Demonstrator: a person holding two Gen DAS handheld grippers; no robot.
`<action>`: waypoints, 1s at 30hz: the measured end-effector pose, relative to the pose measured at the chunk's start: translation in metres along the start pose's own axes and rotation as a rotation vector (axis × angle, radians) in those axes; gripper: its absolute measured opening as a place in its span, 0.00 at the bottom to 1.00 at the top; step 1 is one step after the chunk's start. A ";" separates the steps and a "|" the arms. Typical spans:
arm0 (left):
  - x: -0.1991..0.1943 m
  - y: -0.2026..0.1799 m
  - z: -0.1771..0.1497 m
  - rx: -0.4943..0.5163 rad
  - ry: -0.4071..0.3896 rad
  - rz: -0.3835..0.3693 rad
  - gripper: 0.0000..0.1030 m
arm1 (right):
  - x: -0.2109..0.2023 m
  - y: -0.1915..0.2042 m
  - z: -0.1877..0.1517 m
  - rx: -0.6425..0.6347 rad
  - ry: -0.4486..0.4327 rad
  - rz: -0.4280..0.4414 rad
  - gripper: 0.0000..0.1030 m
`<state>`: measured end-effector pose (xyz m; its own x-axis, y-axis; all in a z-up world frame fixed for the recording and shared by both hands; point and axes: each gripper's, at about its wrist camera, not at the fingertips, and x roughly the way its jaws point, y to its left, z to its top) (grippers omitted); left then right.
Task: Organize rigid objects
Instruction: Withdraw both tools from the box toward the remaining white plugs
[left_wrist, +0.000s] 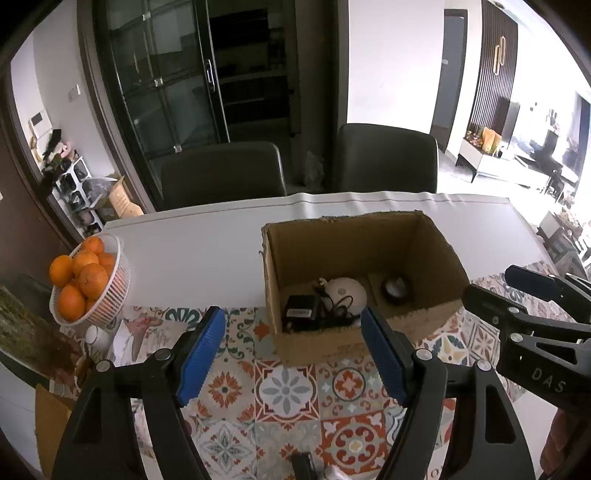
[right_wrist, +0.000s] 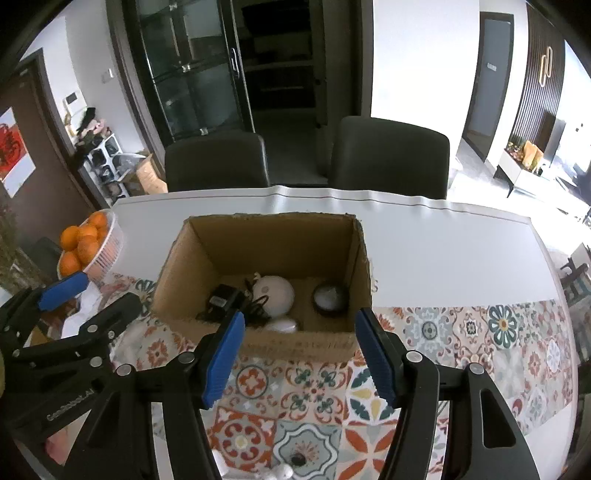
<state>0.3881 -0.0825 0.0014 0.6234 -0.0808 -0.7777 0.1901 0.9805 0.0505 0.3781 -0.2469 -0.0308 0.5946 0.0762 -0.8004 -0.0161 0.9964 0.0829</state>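
An open cardboard box (left_wrist: 424, 243) (right_wrist: 177, 258) stands on the patterned mat. Inside lie a black power adapter (left_wrist: 301, 308) (right_wrist: 221, 299) with a tangled cable, a white round device (left_wrist: 347, 291) (right_wrist: 275, 291), a dark round tin (left_wrist: 395, 288) (right_wrist: 330, 298) and a small white object (right_wrist: 282, 325). My left gripper (left_wrist: 295, 350) is open and empty, just in front of the box. My right gripper (right_wrist: 299, 354) is open and empty at the box's near wall. Each gripper shows at the edge of the other's view.
A white basket of oranges (left_wrist: 88, 280) (right_wrist: 88, 243) stands at the table's left edge, with a small white cup (left_wrist: 96, 336) and papers near it. Two dark chairs (left_wrist: 221, 173) (left_wrist: 384, 158) stand behind the white table (left_wrist: 184, 236). Small objects lie on the mat (right_wrist: 295, 459) below the grippers.
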 end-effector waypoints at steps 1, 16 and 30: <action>-0.003 0.000 -0.003 -0.001 0.000 -0.001 0.74 | -0.003 0.001 -0.003 0.001 0.002 0.004 0.62; -0.018 0.001 -0.061 -0.031 0.082 -0.012 0.74 | -0.009 0.008 -0.061 -0.012 0.080 0.043 0.63; -0.006 0.000 -0.106 -0.042 0.201 -0.049 0.74 | 0.005 0.014 -0.105 -0.014 0.206 0.068 0.63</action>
<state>0.3041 -0.0630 -0.0609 0.4492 -0.0950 -0.8883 0.1816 0.9833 -0.0133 0.2965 -0.2293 -0.0960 0.4151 0.1474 -0.8977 -0.0622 0.9891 0.1337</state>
